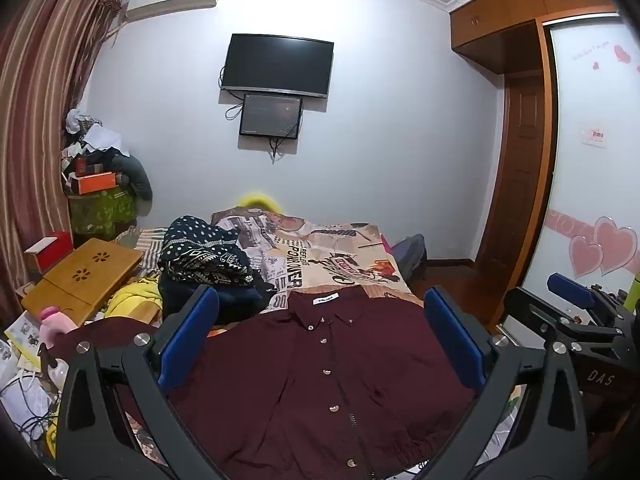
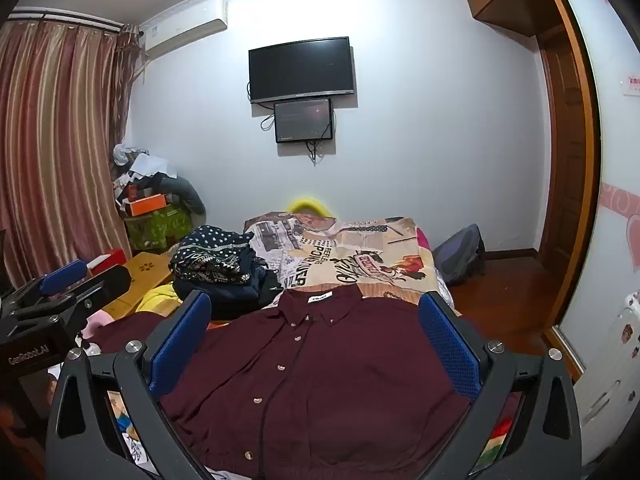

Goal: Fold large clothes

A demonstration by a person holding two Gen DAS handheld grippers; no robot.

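Note:
A dark maroon button-up shirt (image 1: 320, 380) lies flat, front up, on the bed, collar toward the far wall; it also shows in the right wrist view (image 2: 320, 368). My left gripper (image 1: 320, 320) hovers above the shirt's lower half, open and empty, its blue pads (image 1: 188, 332) wide apart. My right gripper (image 2: 316, 320) is also open and empty above the shirt. Each gripper shows at the edge of the other's view: the right one (image 1: 576, 312), the left one (image 2: 60, 280).
A printed bedspread (image 1: 328, 260) covers the bed beyond the collar. A pile of dark patterned clothes (image 1: 204, 260) sits at the shirt's upper left. A wooden lap desk (image 1: 80, 276) and clutter lie left. A wardrobe (image 1: 592, 152) stands right.

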